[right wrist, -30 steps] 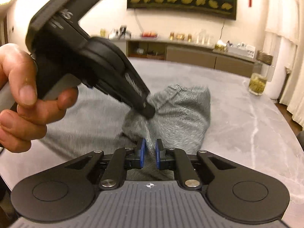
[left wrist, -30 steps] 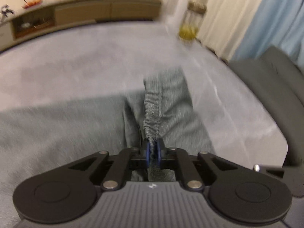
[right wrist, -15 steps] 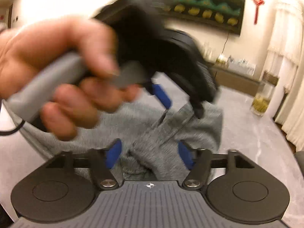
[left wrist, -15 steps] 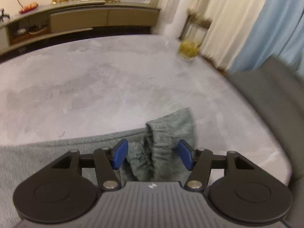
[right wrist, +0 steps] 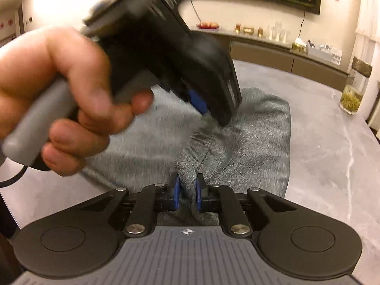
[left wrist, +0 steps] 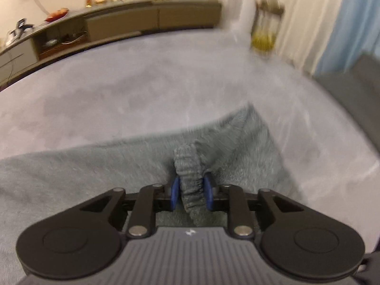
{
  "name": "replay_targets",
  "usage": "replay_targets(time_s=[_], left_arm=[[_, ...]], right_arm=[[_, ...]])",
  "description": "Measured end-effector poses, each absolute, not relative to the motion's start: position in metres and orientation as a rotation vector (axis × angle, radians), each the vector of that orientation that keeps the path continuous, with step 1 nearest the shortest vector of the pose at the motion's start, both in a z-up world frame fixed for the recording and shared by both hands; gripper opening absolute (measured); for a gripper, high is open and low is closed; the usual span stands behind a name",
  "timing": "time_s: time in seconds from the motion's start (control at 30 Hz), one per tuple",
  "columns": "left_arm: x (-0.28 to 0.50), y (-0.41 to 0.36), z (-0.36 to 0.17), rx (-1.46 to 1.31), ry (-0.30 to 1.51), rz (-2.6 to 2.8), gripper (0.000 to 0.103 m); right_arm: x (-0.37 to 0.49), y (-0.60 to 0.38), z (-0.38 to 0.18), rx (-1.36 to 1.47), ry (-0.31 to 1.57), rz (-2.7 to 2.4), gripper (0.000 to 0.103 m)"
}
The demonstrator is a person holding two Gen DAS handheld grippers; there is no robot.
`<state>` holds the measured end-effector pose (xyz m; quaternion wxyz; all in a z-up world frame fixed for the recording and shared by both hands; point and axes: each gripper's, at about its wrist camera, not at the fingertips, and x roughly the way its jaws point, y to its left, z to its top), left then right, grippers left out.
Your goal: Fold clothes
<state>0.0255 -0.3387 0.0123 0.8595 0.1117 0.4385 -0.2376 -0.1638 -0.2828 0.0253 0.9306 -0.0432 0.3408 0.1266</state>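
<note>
A grey fleecy garment [left wrist: 95, 166] lies bunched on the grey marbled table [left wrist: 118, 90]. My left gripper [left wrist: 192, 186] has a ridge of its gathered elastic edge between the blue pads, which press on it as the jaws close. In the right wrist view my right gripper [right wrist: 187, 191] is closing too, its pads pinching a raised fold of the same garment [right wrist: 261, 147]. Just beyond it a hand [right wrist: 59, 90] holds the left gripper [right wrist: 213, 114], angled down with its tips in the cloth.
A glass jar [right wrist: 353, 90] with yellow contents stands near the table's far right edge. A long low sideboard [left wrist: 142, 19] with small items runs along the back wall. A dark grey seat [left wrist: 351, 90] sits to the right, before pale curtains.
Both grippers were shut a second ago, opened wide over the cloth half a second ago, and have now closed on thicker bunches of it. The left gripper shifted slightly over the garment.
</note>
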Motion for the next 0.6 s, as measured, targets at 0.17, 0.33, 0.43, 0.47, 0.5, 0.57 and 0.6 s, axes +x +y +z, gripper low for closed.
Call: replay_targets(time_s=[0.17,0.33,0.43,0.47,0.5,0.57,0.6], left_arm=[[0.015,-0.322,0.045,0.183,0.824,-0.507,0.031],[0.013,-0.328,0.055,0.180,0.767,-0.557,0.035],[0.031,-0.338,0.015,0.220,0.864,-0.514,0.041],[0.034,-0.338,0.006,0.219,0.873,-0.504,0.047],[0.034,-0.335,0.006,0.214,0.864,-0.499,0.049],[0.031,-0.329,0.015,0.190,0.863,-0.495,0.041],[0.028,-0.325,0.021,0.176,0.855,-0.499,0.042]], right_arm=[[-0.184,-0.313,0.047,0.124,0.614,0.317,0.020],[-0.191,-0.327,0.049,0.233,0.580,0.265,0.020],[-0.187,-0.301,0.026,0.076,0.715,0.252,0.020],[-0.191,-0.294,0.025,0.023,0.715,0.257,0.020],[-0.194,-0.295,0.025,0.032,0.724,0.271,0.021],[-0.199,-0.307,0.028,0.106,0.717,0.277,0.024],[-0.202,-0.318,0.032,0.153,0.684,0.251,0.034]])
